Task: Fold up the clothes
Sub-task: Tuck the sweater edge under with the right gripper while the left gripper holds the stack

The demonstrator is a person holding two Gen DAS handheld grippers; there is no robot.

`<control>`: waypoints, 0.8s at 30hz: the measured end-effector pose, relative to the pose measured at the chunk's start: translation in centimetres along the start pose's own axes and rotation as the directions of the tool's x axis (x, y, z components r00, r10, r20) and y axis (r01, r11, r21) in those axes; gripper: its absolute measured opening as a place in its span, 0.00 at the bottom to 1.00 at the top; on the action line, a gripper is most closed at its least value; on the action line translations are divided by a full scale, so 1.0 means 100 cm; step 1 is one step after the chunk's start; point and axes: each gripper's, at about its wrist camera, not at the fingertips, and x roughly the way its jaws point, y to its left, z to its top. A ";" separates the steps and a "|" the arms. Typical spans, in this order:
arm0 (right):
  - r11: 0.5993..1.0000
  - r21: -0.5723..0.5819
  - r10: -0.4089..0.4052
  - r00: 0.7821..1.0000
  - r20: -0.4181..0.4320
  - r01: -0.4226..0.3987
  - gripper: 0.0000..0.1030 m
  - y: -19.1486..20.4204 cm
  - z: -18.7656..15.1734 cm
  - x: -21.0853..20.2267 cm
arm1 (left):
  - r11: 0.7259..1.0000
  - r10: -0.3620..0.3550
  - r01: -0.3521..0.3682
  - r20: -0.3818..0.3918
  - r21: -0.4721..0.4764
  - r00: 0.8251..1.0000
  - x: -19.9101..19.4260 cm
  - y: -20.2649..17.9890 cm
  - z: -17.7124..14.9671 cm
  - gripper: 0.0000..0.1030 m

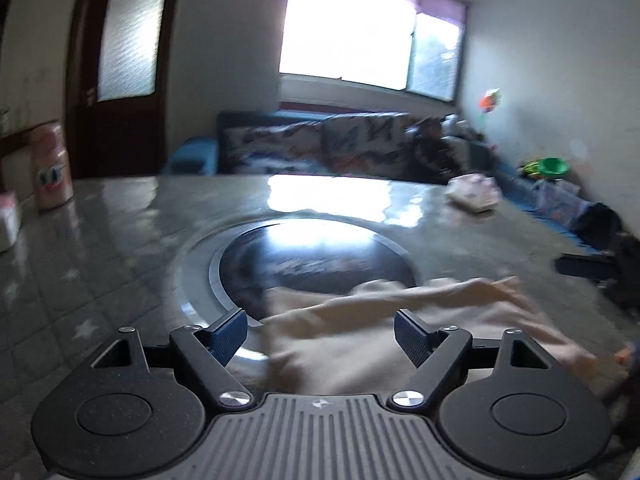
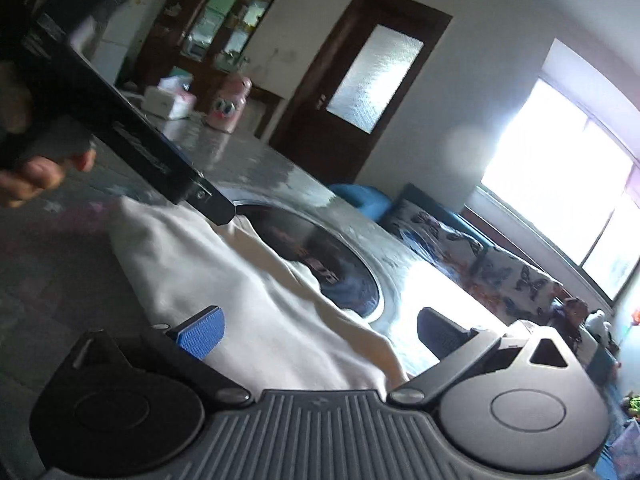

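A cream-coloured garment [image 1: 384, 332] lies rumpled on the grey table [image 1: 120, 232], partly over a round dark inset plate [image 1: 316, 256]. My left gripper [image 1: 320, 336] hangs open just above the garment's near part, nothing between its fingers. In the right wrist view the same garment [image 2: 240, 292] spreads from the middle to the bottom edge. My right gripper [image 2: 320, 336] is open over its near edge, with the blue pad [image 2: 202, 336] on the left and the black one [image 2: 440, 332] on the right. The other gripper [image 2: 132, 136] reaches in from the upper left, its tip at the cloth's far end, held by a hand [image 2: 36, 172].
A pink container [image 1: 52, 168] and a white box [image 1: 8, 220] stand at the table's left. A small folded bundle [image 1: 476, 192] lies at the far right. Beyond are a patterned sofa [image 1: 328, 148], a dark door [image 1: 120, 68] and a bright window [image 1: 360, 36].
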 end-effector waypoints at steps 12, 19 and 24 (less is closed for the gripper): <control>0.998 -0.044 -0.051 0.998 -0.023 0.050 1.00 0.016 -0.019 0.000 | 0.994 -0.100 0.103 -0.076 0.036 0.992 0.004 -0.026 -0.035 0.64; 0.998 -0.016 -0.060 0.998 -0.022 0.060 1.00 0.012 -0.021 -0.005 | 0.996 -0.091 0.092 -0.071 0.015 0.993 0.004 -0.023 -0.037 0.64; 0.990 0.031 -0.137 0.990 -0.030 0.138 1.00 0.001 -0.025 -0.013 | 0.995 -0.092 0.093 -0.064 0.019 0.994 0.004 -0.024 -0.038 0.65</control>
